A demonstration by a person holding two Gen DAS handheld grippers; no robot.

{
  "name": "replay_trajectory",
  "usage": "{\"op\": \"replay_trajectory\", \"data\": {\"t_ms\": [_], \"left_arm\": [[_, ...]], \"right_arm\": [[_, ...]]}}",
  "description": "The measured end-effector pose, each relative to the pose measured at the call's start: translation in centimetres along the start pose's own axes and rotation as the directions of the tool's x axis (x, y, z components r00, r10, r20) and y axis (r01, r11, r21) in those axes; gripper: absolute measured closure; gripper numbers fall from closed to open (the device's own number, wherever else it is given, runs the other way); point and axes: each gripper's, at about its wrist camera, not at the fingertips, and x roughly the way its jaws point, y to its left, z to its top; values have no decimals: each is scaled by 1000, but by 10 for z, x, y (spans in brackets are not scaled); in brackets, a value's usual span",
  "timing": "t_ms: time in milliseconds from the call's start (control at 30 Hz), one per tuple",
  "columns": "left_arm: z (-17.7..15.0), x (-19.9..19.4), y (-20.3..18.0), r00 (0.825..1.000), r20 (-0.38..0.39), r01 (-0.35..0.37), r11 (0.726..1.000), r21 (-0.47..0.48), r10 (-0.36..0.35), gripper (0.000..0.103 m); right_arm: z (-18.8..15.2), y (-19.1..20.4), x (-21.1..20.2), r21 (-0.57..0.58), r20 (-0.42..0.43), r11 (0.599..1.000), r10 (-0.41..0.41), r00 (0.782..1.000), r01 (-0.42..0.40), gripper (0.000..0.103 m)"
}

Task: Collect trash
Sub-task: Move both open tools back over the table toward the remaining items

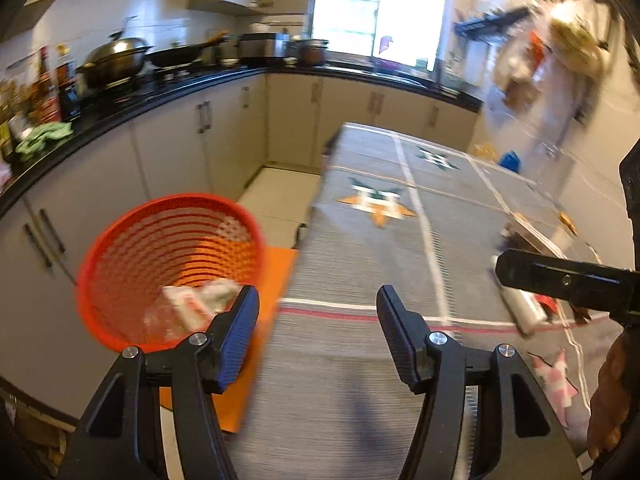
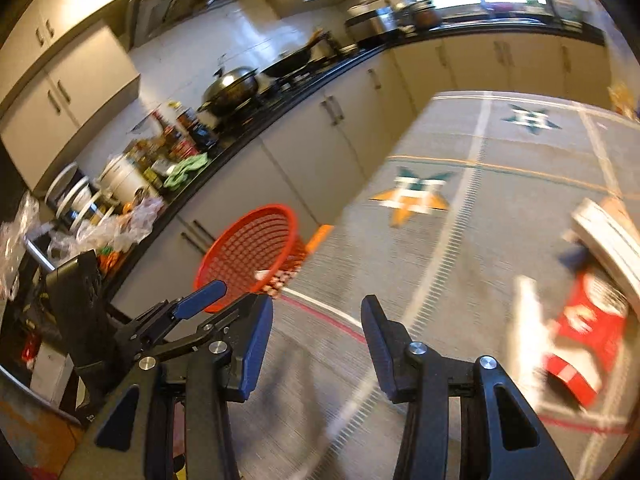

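Left tool [image 1: 318, 304]: jaws parted, nothing between them; it hangs over the near end of the grey striped cloth-covered bench [image 1: 360, 380]. Right tool [image 2: 316, 316]: jaws parted less wide, also empty, over the same cloth.

Beside the left tool, just off the bench's left edge, stands the round red plastic mesh basket [image 1: 120, 248] on an orange flat surface [image 1: 276, 276]; white crumpled wrappers [image 1: 196, 304] lie at its bottom.

Trash on the cloth, right side: a pink-and-white crumpled scrap [image 1: 556, 380] nearest; farther on, a red-and-white flattened packet [image 2: 580, 344], blurred, with a white blurred piece [image 2: 528, 320] just beside it.

Far: black kitchen counter [image 1: 224, 80] with a lidded steel wok [image 1: 114, 56].
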Motion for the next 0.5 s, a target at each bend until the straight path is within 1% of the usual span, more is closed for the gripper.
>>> {"op": "replay_trajectory", "data": {"t_ms": [67,167,267,300,400,500], "left_arm": [[0,3,-16,1000,-12,26,999,21,-25,43],[-2,10,-39,997,-39,63,997,51,-61,43],[-4,15,-64,995,-59,84,992,93,-79,43],[-4,16,-70,994,-65,93,990,103,-87,43],[-5,19,-92,991,-79,114,985,131,-104,43],[-6,20,-110,989,-90,127,980,153,-114,43]], "right_arm": [[-6,-17,-20,18,28,999,-43,999,42,53],[-14,-37,-45,42,57,996,-79,995,76,52],[-23,-58,-66,69,77,992,-110,991,105,38],[-26,-64,-71,71,80,990,-125,989,119,36],[-38,-80,-85,81,88,977,-205,975,198,35],[-52,-98,-102,119,104,963,-254,962,242,35]]}}
